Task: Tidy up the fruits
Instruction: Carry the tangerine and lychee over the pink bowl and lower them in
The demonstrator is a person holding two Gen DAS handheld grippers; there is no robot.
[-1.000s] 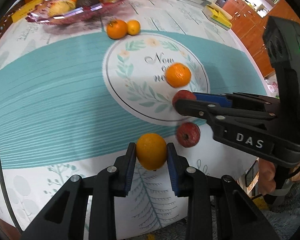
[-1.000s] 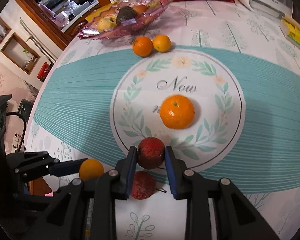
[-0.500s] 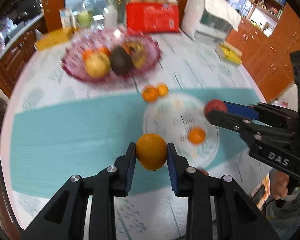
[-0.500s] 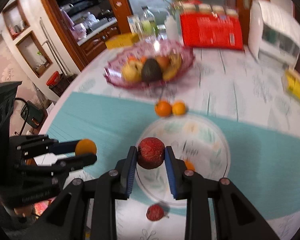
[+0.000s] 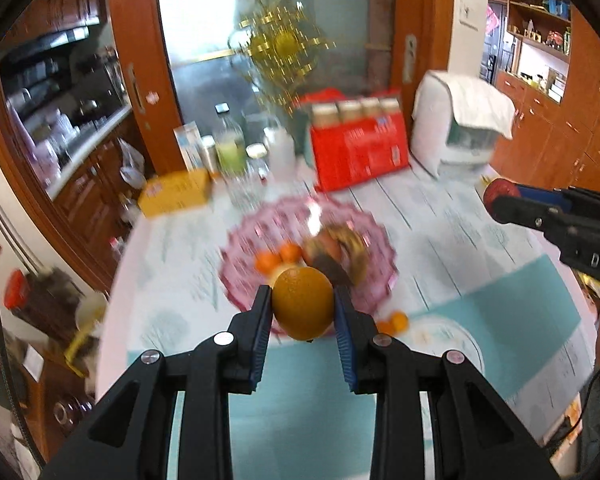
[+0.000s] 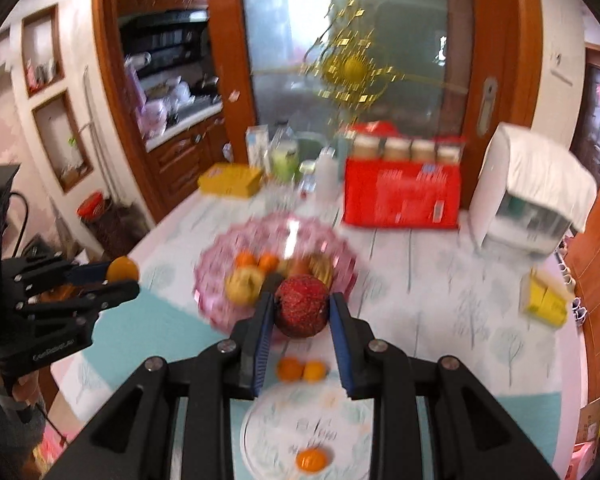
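Right wrist view, one red fruit [image 6: 302, 306], three table oranges [image 6: 310, 460]

Motion blur smears the pink fruit dish [image 5: 236, 248] at the left view's centre; the fruits in it cannot be told apart. The orange [image 5: 302, 303] in the left claw [image 5: 302, 320] hides the dish's six o'clock rim. At three o'clock the right claw [image 5: 500, 200] is cut by the edge. In the right view the red fruit [image 6: 302, 305] covers part of the blurred dish, and print on the bench [image 6: 440, 280] cloth is unreadable.
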